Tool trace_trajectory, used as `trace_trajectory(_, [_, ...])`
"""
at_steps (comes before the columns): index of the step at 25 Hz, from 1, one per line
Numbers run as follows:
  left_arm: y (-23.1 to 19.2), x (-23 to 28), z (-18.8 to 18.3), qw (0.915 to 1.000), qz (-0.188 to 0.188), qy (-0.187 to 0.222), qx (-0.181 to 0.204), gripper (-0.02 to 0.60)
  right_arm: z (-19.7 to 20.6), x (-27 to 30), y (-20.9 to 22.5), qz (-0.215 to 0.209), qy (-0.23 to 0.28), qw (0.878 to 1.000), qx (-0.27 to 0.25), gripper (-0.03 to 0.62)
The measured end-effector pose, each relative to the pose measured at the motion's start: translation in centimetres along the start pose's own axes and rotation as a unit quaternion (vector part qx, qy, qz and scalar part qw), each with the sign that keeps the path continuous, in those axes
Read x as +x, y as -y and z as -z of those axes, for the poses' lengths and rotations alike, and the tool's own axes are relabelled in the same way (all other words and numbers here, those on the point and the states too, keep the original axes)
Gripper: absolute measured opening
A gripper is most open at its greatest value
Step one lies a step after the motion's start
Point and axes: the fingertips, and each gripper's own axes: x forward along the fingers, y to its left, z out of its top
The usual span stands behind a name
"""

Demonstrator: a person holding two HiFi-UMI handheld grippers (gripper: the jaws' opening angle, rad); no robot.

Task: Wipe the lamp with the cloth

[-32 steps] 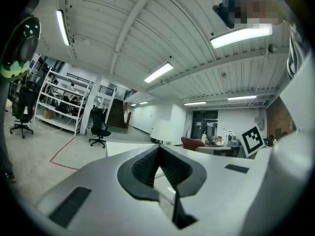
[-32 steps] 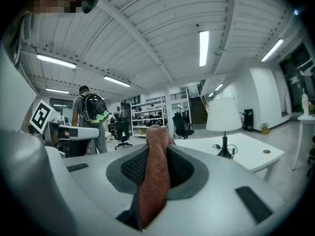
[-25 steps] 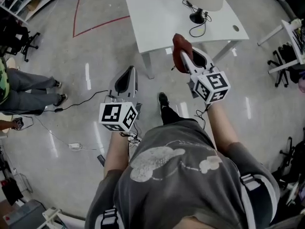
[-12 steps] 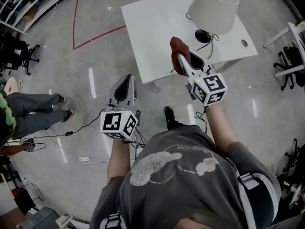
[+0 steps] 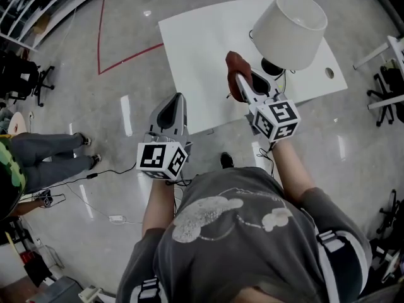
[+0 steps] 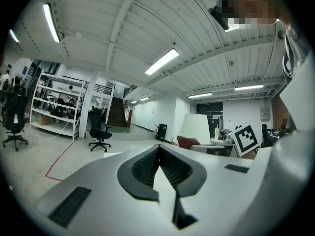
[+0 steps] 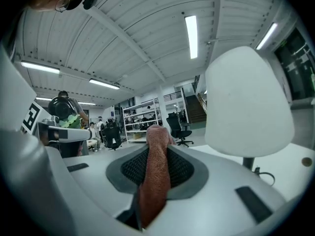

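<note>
A lamp with a white shade (image 5: 289, 21) and a black base (image 5: 273, 67) stands on the white table (image 5: 202, 49). My right gripper (image 5: 240, 79) is shut on a red-brown cloth (image 5: 235, 65), held just left of the lamp's base and below the shade's rim. In the right gripper view the cloth (image 7: 155, 191) sticks up between the jaws of that gripper (image 7: 156, 154), and the shade (image 7: 248, 102) looms close on the right. My left gripper (image 5: 175, 101) hangs at the table's near edge, shut and holding nothing. The left gripper view shows the gripper (image 6: 160, 154) with the lamp shade (image 6: 197, 129) beyond.
The lamp's black cord (image 5: 285, 81) coils by its base, near a cable hole (image 5: 329, 72) in the tabletop. A seated person's legs (image 5: 44, 160) and a floor cable (image 5: 107, 169) are at the left. Office chairs (image 5: 22, 77) and another table (image 5: 396, 49) stand around.
The table and lamp have come nearer in the head view. Both grippers have advanced with them, and the right one with the cloth now sits close beside the lamp's base.
</note>
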Motion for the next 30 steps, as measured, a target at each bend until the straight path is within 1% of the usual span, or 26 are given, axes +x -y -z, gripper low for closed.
trace_trajectory(10, [0.4,3.2,-1.2,0.9992,0.035,-0.005,0.019,0.008,-0.8,1.0,-0.3,0.006,0.013,1.000,0.015,0.086])
trace_trajectory(15, [-3.0,6.4,-2.4,0.9971,0.072,-0.004,0.026,0.008,-2.1,5.2,-0.8,0.033,0.021,0.999,0.017,0.086])
trace_trajectory(20, [-2.3,7.5,-2.4,0.9939,0.106,0.004,0.029,0.008,-2.6,4.0,-1.2,0.056,0.041,0.997,0.023,0.086])
trace_trajectory(22, [-2.7,9.1,-2.7,0.9911,0.130,0.004,0.029,0.008,-3.1,4.7,-0.7,0.074,0.048,0.996,0.032,0.086])
trace_trajectory(25, [-4.6,12.7,-3.3,0.9838,0.178,-0.004,0.021,0.008,-3.8,7.1,0.4,0.122,0.048,0.991,0.036,0.086])
trace_trajectory(28, [-6.0,15.9,-3.4,0.9760,0.217,-0.018,0.011,0.008,-4.3,9.0,1.4,0.164,0.048,0.984,0.045,0.086])
trace_trajectory(30, [-6.2,17.7,-3.5,0.9704,0.239,-0.024,0.017,0.008,-4.6,9.7,2.1,0.187,0.051,0.980,0.052,0.086])
